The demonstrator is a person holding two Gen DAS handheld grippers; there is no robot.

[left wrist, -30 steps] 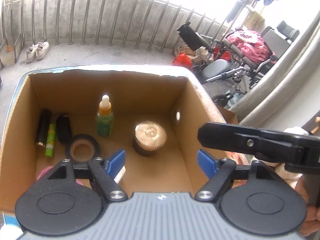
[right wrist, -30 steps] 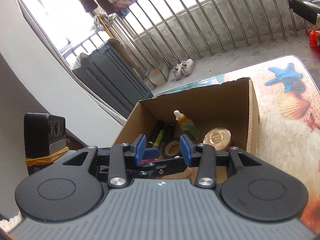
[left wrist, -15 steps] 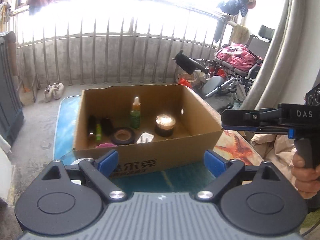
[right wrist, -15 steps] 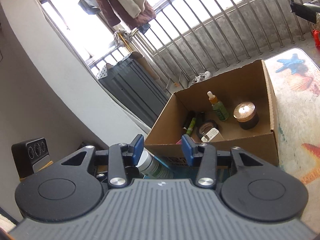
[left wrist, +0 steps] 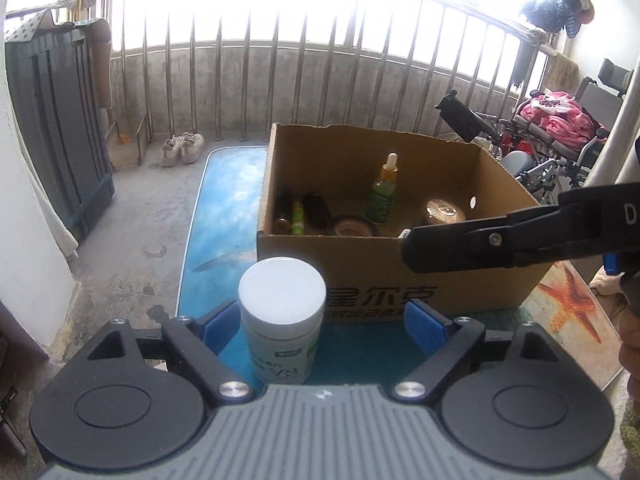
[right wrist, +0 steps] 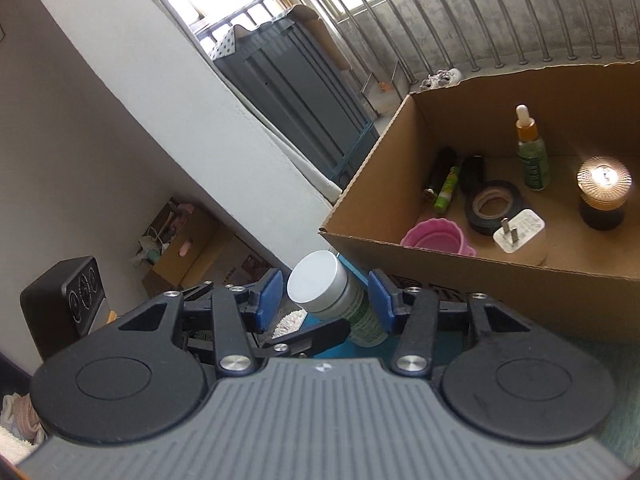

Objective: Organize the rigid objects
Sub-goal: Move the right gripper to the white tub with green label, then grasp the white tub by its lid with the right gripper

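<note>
A white-capped pill bottle with a green label (left wrist: 282,320) stands on the blue table in front of the cardboard box (left wrist: 384,276). My left gripper (left wrist: 320,322) is open, its blue pads either side of the bottle, the left pad closest. The bottle also shows in the right wrist view (right wrist: 334,298), between the open pads of my right gripper (right wrist: 326,300), not clamped. The box (right wrist: 460,264) holds a dropper bottle (right wrist: 530,152), tape roll (right wrist: 494,206), gold-lidded jar (right wrist: 603,194), white plug (right wrist: 518,232), pink cup (right wrist: 438,236) and dark tubes (right wrist: 444,180).
The right gripper's black finger (left wrist: 500,242) crosses the left wrist view in front of the box. A railing, a grey cabinet (left wrist: 60,128), shoes (left wrist: 182,148) and a wheelchair (left wrist: 552,148) stand beyond the table. A white wall is at the left (right wrist: 120,120).
Both grippers have drawn back out of the box and dropped to its front left corner. The pill bottle now sits between the pads of both grippers.
</note>
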